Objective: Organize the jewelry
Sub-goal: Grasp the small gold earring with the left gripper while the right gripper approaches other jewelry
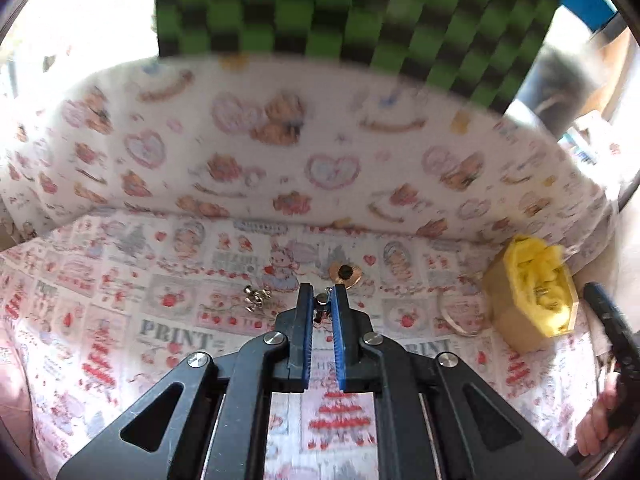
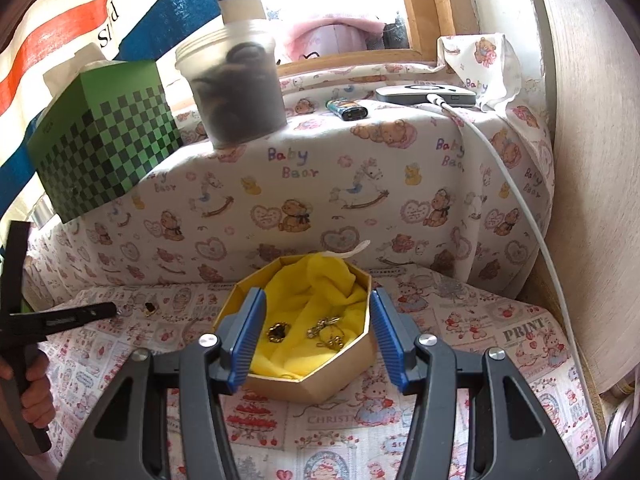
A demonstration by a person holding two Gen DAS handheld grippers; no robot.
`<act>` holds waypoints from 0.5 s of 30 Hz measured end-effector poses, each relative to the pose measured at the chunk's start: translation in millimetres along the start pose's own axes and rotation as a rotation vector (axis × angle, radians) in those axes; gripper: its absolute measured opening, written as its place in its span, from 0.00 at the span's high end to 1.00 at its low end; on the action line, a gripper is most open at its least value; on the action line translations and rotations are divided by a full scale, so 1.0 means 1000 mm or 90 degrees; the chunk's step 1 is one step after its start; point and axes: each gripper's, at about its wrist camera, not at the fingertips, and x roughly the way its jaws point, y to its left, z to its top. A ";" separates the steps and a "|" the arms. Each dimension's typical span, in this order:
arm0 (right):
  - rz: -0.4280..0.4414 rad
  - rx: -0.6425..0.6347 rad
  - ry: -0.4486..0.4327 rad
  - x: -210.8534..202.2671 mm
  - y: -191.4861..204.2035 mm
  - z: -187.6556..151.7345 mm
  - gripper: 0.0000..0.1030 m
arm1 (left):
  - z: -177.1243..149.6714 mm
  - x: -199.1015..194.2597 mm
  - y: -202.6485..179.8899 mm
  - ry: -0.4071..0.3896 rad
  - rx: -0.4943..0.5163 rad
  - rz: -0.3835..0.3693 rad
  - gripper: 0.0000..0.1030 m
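A small metal trinket [image 1: 321,305] is clamped in the left gripper [image 1: 322,300]; the box [image 1: 532,300], bracketed by the released right gripper [image 2: 318,320], lies rightward.

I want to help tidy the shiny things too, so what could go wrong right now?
1. The left gripper pinches a tiny silver piece only at the very tips of its jaws, so it might slip and drop onto the busy patterned cloth, where it is hard to spot.
2. The right gripper has its jaws on either side of the gold box without clearly squeezing it; a bump could push the box and spill the jewelry on the yellow cloth.
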 end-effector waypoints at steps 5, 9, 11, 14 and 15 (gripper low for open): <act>0.009 -0.036 -0.030 -0.026 0.021 -0.003 0.51 | 0.001 -0.037 0.012 -0.061 -0.009 0.020 0.92; 0.038 -0.081 0.005 -0.021 0.051 -0.002 0.57 | 0.001 -0.048 0.026 -0.074 -0.024 0.021 0.92; 0.068 -0.073 0.055 -0.008 0.061 0.001 0.62 | -0.004 -0.045 0.033 -0.072 -0.032 0.035 0.92; 0.091 -0.095 0.114 0.017 0.088 0.006 0.68 | -0.002 -0.035 0.034 -0.080 -0.031 0.071 0.92; 0.096 -0.103 0.136 0.029 0.099 0.009 0.70 | -0.001 -0.034 0.037 -0.079 -0.041 0.075 0.92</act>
